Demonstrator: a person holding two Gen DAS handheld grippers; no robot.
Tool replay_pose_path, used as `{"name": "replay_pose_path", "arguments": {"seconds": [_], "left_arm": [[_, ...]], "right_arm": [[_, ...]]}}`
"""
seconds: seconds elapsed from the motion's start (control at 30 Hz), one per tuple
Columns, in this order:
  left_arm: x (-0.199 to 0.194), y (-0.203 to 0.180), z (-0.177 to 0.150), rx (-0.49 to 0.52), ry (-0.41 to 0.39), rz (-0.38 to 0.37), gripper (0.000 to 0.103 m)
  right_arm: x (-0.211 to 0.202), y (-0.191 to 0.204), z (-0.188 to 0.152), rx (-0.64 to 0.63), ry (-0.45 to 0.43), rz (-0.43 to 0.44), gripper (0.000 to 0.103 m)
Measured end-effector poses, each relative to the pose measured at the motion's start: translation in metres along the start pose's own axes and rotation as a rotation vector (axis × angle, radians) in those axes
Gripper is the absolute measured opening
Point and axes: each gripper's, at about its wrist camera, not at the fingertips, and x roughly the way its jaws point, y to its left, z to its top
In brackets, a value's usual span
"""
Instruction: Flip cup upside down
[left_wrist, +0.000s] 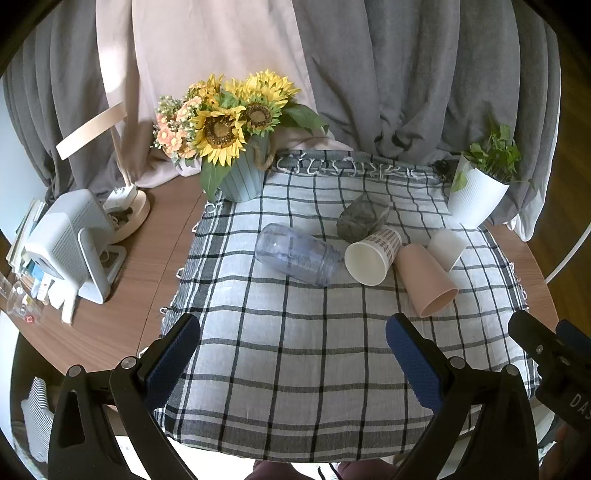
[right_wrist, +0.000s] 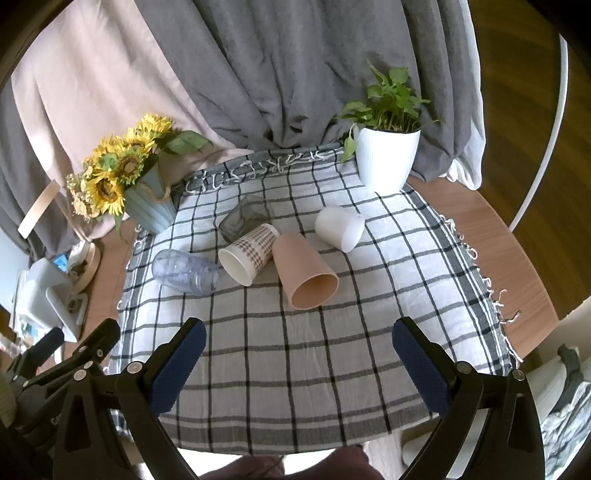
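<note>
Several cups lie on their sides on a checked cloth (left_wrist: 295, 350). In the left wrist view: a clear bluish cup (left_wrist: 295, 254), a dark grey glass (left_wrist: 360, 219), a patterned paper cup (left_wrist: 371, 254), a pink cup (left_wrist: 424, 280) and a white cup (left_wrist: 445, 247). In the right wrist view: clear cup (right_wrist: 184, 271), grey glass (right_wrist: 243, 218), paper cup (right_wrist: 247, 253), pink cup (right_wrist: 304, 271), white cup (right_wrist: 340, 227). My left gripper (left_wrist: 293, 354) is open and empty, well short of the cups. My right gripper (right_wrist: 297, 354) is open and empty, also short of them.
A sunflower pot (left_wrist: 240, 177) stands at the cloth's back left and a white plant pot (left_wrist: 476, 195) at its back right. A lamp base and a white device (left_wrist: 70, 243) stand on the wooden table (left_wrist: 147, 258) at the left. Curtains hang behind.
</note>
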Motion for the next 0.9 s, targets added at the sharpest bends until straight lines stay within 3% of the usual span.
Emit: {"name": "replay_pose_path", "arguments": {"seconds": [0.9], "left_arm": [[0.0027,0.0023,-0.0021,-0.003,0.006,-0.003,0.103]], "right_arm": [[0.0023,-0.0011,0.0007,-0.001,0.004,0.0,0.101]]}}
